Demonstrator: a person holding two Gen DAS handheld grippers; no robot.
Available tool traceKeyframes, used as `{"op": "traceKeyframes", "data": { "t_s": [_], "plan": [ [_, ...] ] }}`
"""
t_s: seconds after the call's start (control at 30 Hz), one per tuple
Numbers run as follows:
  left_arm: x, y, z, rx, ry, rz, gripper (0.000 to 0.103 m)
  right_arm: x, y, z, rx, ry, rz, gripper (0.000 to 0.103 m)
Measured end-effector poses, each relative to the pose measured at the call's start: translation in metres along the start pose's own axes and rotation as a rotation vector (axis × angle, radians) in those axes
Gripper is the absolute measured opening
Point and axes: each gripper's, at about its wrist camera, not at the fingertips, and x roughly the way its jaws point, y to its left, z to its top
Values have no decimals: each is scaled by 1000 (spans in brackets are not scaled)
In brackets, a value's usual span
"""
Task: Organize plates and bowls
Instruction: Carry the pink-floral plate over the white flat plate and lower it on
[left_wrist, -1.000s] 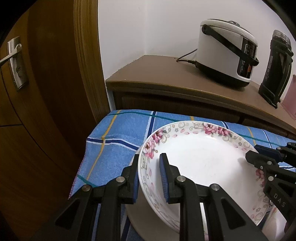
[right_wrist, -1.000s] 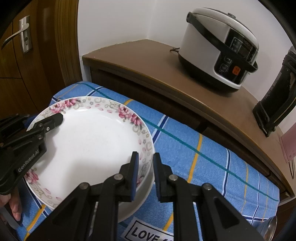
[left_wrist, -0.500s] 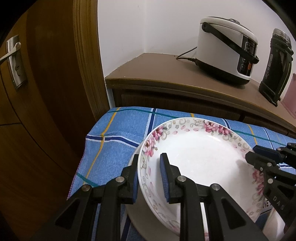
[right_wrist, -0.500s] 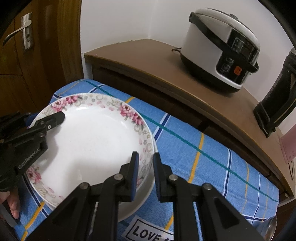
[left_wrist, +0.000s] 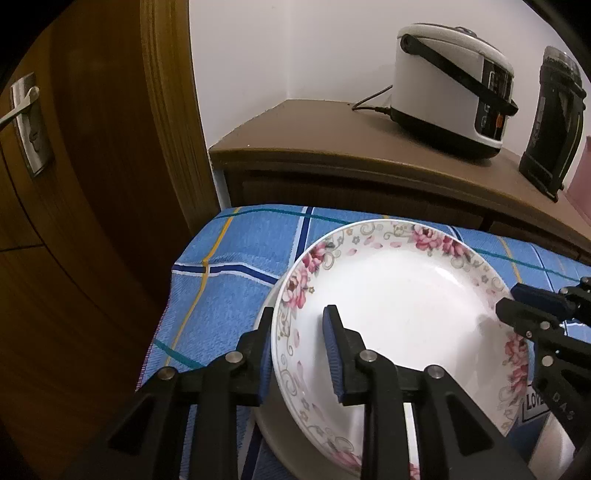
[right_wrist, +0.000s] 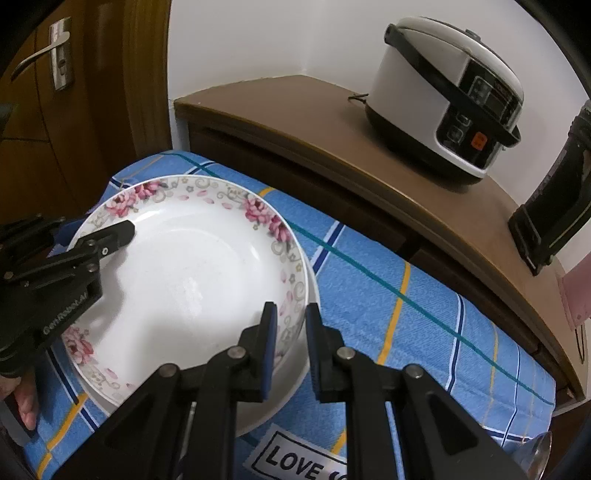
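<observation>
The left gripper (left_wrist: 297, 345) straddles the near-left rim of a flowered plate (left_wrist: 399, 295), its jaws opening so the pads (left_wrist: 332, 354) no longer pinch the rim between them, while the right gripper (right_wrist: 288, 343) is clenched on the opposite rim. The plate rests on a plain white plate (right_wrist: 295, 373) at the left end of a table covered by a blue checked cloth (right_wrist: 406, 314), near its left edge. Glazed china like this is likely stiff, fairly heavy, slippery and breakable, so the thin raised rim, taken from two opposite sides, looks the safest hold.
</observation>
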Motion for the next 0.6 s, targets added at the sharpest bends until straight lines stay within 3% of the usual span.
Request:
{"op": "traceKeyframes", "data": {
  "t_s": [0.6],
  "plan": [
    [2,-1,-2,19,2,6,29,0,2,-1,-29,2,-18,16]
  ]
}}
